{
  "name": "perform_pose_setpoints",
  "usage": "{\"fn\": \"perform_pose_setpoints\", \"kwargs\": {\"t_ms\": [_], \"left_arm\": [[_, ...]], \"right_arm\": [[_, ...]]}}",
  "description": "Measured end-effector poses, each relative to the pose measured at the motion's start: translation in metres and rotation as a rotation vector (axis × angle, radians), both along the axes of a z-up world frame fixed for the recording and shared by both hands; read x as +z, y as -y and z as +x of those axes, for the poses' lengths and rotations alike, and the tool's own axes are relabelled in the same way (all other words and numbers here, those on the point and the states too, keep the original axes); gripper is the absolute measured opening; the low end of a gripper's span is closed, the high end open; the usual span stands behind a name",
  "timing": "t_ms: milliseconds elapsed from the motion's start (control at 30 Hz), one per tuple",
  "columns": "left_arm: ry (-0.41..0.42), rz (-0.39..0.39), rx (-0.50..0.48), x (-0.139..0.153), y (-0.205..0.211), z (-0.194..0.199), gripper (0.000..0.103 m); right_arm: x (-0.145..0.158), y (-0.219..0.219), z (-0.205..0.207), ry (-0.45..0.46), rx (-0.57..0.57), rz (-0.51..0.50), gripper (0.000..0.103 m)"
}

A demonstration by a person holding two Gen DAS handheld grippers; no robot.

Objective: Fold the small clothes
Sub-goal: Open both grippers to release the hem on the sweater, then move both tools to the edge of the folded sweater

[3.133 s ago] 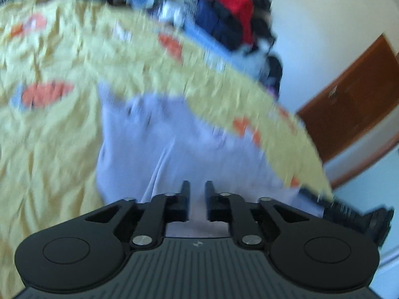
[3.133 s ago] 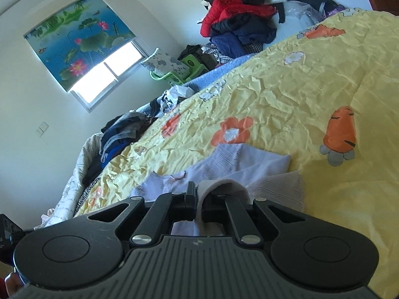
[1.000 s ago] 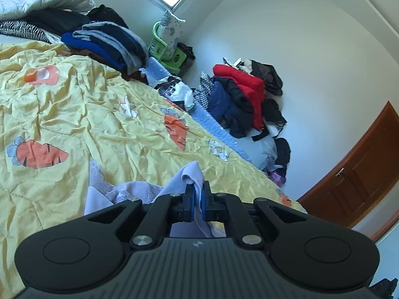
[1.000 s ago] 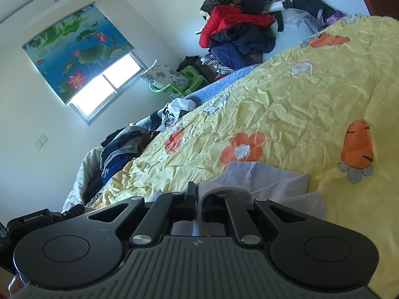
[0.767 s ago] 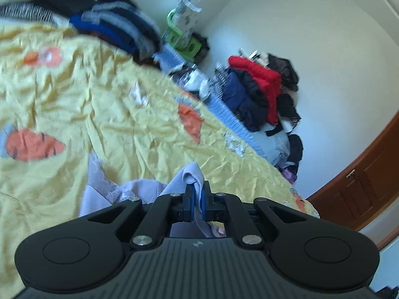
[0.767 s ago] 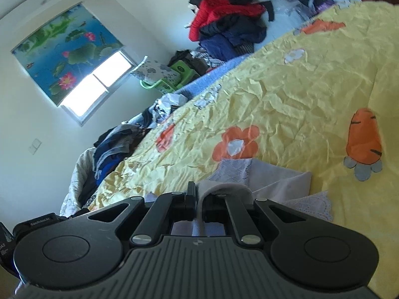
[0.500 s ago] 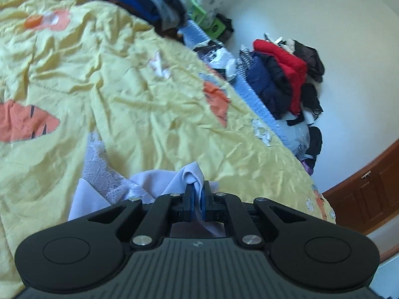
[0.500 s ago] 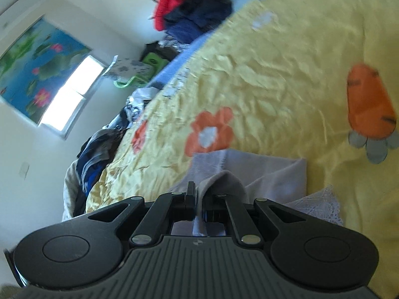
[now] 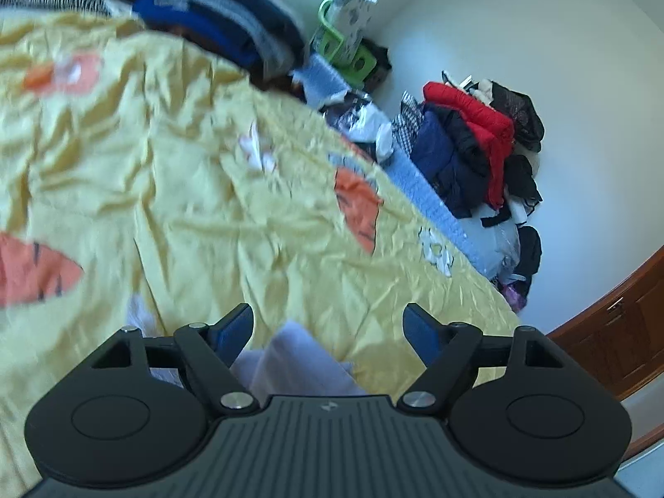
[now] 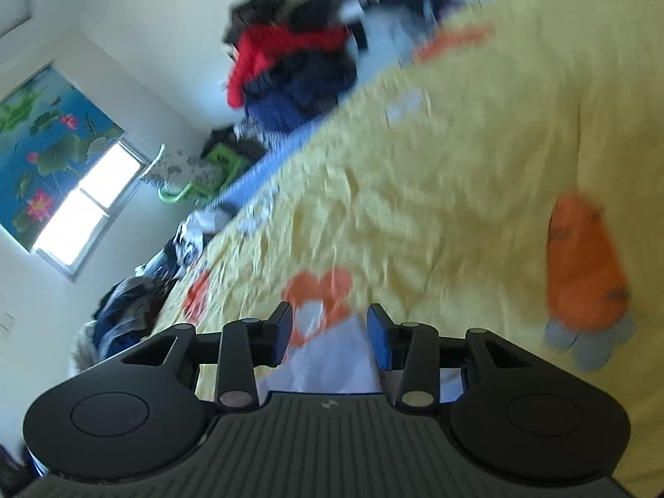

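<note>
Left tool [image 9: 328, 328] fingers spread wide, gripping nothing. Right tool [image 10: 330, 330] fingers apart, gripping nothing. One pale lilac garment [image 9: 290, 363] lies on bed's yellow quilt [image 9: 186, 207] just beneath both tools. Green basket [image 9: 340, 47] beyond bed's far edge; contents unclear.

Sunlit window [image 10: 79, 216], white walls, yellow bedspread [image 9: 174, 191]

Bed with yellow carrot-print quilt [image 9: 174, 191], pale lilac garment [image 9: 290, 365] lying on it, dark clothes piled [image 9: 224, 33] at its far edge
</note>
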State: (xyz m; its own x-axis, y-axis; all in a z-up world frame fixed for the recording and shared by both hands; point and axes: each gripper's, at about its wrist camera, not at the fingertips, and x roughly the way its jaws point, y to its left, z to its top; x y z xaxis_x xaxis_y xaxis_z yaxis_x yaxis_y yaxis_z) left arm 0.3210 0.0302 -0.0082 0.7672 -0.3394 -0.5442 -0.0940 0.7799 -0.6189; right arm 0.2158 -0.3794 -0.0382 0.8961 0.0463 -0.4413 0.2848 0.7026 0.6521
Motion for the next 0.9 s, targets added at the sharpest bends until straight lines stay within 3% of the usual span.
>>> {"fn": "perform_pose_setpoints", "kwargs": {"t_ms": [100,200,267,333,400,467,533,633,700,767,833,900], "left_arm": [[0.001,0.071,-0.071,0.006,0.010,-0.008,0.079],[-0.039,0.156,-0.157,-0.002,0.028,-0.017,0.079],[-0.058,0.218,-0.200,-0.013,0.040,-0.022,0.079],[-0.074,0.306,-0.211,-0.022,0.051,-0.023,0.079],[-0.065,0.419,-0.209,-0.025,0.060,-0.026,0.079],[-0.033,0.498,-0.207,-0.023,0.065,-0.032,0.079],[-0.008,0.533,-0.206,-0.021,0.067,-0.040,0.079],[0.001,0.583,-0.198,-0.023,0.070,-0.047,0.079],[-0.012,0.601,-0.197,-0.028,0.071,-0.048,0.079],[-0.022,0.601,-0.190,-0.032,0.069,-0.049,0.079],[-0.021,0.605,-0.190,-0.035,0.068,-0.050,0.079],[-0.017,0.614,-0.192,-0.036,0.070,-0.050,0.079]], "right_arm": [[0.015,-0.022,0.000,0.039,0.152,-0.147,0.046],[0.009,-0.050,0.018,-0.029,0.400,-0.195,0.053],[-0.002,-0.063,0.032,-0.093,0.483,-0.221,0.053],[-0.010,-0.071,0.045,-0.150,0.486,-0.288,0.051],[-0.013,-0.074,0.052,-0.170,0.421,-0.398,0.049],[-0.003,-0.083,0.052,-0.208,0.304,-0.569,0.053],[0.008,-0.095,0.042,-0.153,0.288,-0.661,0.054],[0.012,-0.109,0.037,-0.079,0.461,-0.630,0.056],[0.005,-0.120,0.046,-0.113,0.536,-0.614,0.056],[-0.005,-0.131,0.059,-0.169,0.546,-0.655,0.057],[-0.014,-0.131,0.065,-0.206,0.514,-0.694,0.066],[-0.014,-0.127,0.074,-0.208,0.474,-0.708,0.069]]}}
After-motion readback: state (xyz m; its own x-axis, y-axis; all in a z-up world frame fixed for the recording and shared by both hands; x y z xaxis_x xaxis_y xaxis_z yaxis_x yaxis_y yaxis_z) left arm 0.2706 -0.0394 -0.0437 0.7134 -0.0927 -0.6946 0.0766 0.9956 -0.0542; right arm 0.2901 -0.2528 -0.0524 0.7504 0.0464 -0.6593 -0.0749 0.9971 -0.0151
